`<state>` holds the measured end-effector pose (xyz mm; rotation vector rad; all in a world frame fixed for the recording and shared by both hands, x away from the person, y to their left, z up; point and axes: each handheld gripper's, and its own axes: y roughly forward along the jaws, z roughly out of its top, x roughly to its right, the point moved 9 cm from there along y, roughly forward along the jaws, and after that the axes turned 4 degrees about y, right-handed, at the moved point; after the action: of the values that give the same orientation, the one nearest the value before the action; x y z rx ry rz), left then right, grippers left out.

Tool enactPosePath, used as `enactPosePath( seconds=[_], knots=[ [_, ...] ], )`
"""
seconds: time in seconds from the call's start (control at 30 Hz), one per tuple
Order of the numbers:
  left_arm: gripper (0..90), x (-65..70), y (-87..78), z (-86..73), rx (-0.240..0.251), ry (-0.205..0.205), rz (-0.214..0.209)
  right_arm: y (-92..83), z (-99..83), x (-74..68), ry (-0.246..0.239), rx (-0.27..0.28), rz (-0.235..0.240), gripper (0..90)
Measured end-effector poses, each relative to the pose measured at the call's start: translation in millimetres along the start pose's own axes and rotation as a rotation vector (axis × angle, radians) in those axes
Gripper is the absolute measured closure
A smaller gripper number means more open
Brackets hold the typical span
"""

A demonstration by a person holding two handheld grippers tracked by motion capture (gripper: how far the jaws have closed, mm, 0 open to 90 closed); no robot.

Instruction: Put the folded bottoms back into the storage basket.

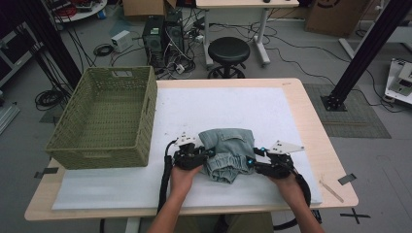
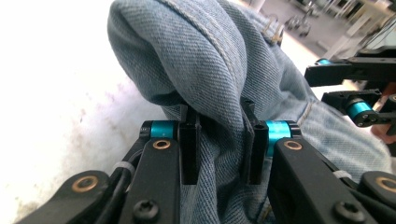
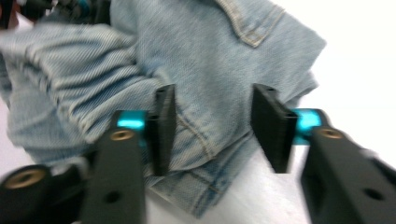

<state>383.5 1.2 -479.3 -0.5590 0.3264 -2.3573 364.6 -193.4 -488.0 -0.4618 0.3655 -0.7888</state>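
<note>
Gripping a bunched fold of the folded light-blue denim garment (image 1: pixel 227 153) is done by the left claw (image 2: pixel 223 144), while the released right claw (image 3: pixel 212 128) must be closed on the opposite edge next.

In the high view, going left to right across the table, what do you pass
Green woven basket → left gripper, its jaws pinching the denim → folded denim garment → right gripper, jaws parted around the garment's other edge → bare tabletop edge.
</note>
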Motion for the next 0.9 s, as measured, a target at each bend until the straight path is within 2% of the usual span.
enactPosePath(
  seconds=[0.03,0.07,0.13,0.2,0.27,0.3,0.63,0.9],
  knots=[
    [74.3,1.0,-1.1,1.6,0.007,0.006,-0.001,-3.0,2.1,1.6,0.010,0.020,0.005,46.9],
    [74.6,2.1,-2.3,3.3,0.017,0.009,-0.005,-9.2,7.0,3.6,0.014,0.063,0.003,38.8],
    [74.8,4.5,-4.5,6.5,0.038,0.015,-0.017,-15.3,11.4,4.5,0.018,0.099,-0.002,35.5],
    [75.0,9.8,-8.0,11.0,0.059,0.032,-0.034,-21.0,15.8,5.9,0.017,0.139,-0.017,28.3],
    [75.1,12.2,-8.9,13.5,0.068,0.042,-0.042,-24.1,17.6,6.5,0.020,0.156,-0.022,27.3],
    [75.2,14.9,-10.1,16.1,0.075,0.050,-0.051,-30.0,20.5,8.4,0.017,0.186,-0.030,26.3],
    [76.2,51.5,-18.9,44.0,0.128,0.168,-0.125,-51.8,23.7,21.2,0.037,0.226,-0.063,24.0],
    [76.6,62.7,-27.3,58.1,0.164,0.189,-0.154,-63.1,21.8,32.5,0.055,0.237,-0.093,22.0]
  ],
)
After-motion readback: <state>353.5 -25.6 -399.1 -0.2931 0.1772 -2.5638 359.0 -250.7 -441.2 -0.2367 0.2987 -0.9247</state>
